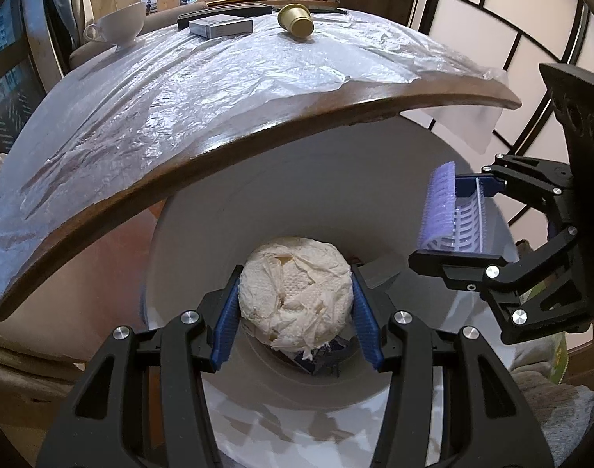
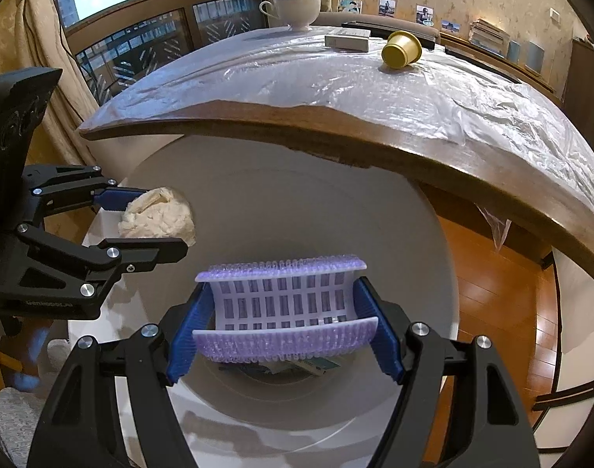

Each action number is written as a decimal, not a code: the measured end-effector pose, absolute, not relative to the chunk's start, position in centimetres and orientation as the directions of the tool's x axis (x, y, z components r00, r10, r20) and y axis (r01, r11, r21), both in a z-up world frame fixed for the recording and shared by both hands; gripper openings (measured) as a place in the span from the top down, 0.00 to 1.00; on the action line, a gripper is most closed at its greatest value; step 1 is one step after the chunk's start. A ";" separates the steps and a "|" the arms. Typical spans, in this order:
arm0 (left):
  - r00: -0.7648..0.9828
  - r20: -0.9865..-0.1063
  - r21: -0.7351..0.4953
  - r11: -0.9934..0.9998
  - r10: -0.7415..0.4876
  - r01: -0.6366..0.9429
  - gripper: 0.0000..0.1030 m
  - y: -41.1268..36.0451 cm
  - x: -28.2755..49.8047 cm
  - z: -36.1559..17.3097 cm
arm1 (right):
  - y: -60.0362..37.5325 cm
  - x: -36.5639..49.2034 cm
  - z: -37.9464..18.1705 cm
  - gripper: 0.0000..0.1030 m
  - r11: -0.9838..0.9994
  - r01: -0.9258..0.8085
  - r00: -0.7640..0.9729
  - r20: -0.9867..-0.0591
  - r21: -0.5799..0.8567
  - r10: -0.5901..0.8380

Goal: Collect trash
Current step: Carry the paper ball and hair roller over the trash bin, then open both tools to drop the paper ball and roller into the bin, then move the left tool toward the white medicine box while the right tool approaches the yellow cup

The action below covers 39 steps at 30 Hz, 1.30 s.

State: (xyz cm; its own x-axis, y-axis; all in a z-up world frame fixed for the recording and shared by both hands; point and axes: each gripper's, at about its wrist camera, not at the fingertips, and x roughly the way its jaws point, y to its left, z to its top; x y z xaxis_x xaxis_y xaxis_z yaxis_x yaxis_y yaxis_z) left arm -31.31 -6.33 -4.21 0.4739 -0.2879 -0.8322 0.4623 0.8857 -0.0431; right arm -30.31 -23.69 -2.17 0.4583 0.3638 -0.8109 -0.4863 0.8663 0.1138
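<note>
Tissue fills the middle of my left wrist view: my left gripper (image 1: 296, 314) pinches a crumpled paper wad (image 1: 295, 292) between its two blue pads (image 1: 223, 327), holding it over the open mouth of a white bin (image 1: 203, 241). Down inside the bin, under the wad, some dark blue scrap shows, too hidden to name. To the right, my right gripper (image 1: 449, 210) reaches in sideways, clamped on a purple bristled plastic piece (image 1: 451, 206), also over the bin. Beyond the bin's rim runs the wooden table edge (image 1: 258, 132), covered by a clear plastic sheet (image 1: 203, 74). Far back on the sheet lie a gold capsule (image 1: 296, 19) on its side, a flat grey box (image 1: 221, 25) and a white teacup (image 1: 119, 25).

From my right wrist, the purple bristled plastic piece (image 2: 283, 308) spans the gap between my right gripper's (image 2: 283, 323) blue pads, bowed and squeezed at both ends, hanging above the white bin (image 2: 414, 234). Some printed packaging lies at the bin's bottom. At left, my left gripper (image 2: 148, 218) grips the paper wad (image 2: 156, 214) over the bin's near side. The gold capsule (image 2: 401, 50), grey box (image 2: 345, 42) and teacup (image 2: 295, 11) sit on the sheeted table (image 2: 375, 148) behind.
</note>
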 end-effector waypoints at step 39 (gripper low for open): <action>0.575 -0.761 -0.128 0.939 -0.300 0.320 0.04 -7.0 -9.9 5.0 | -22.9 -13.8 5.3 0.05 0.959 -0.284 0.715 -0.667 -0.004 0.209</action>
State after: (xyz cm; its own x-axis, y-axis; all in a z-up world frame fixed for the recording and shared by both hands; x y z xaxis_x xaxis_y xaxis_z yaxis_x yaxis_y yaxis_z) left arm -9.87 -7.00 4.97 0.5752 -0.2996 -0.7612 0.3199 0.9388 -0.1278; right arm -13.85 -22.94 5.31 0.7154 0.2094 -0.6666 -0.2839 0.9588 -0.0035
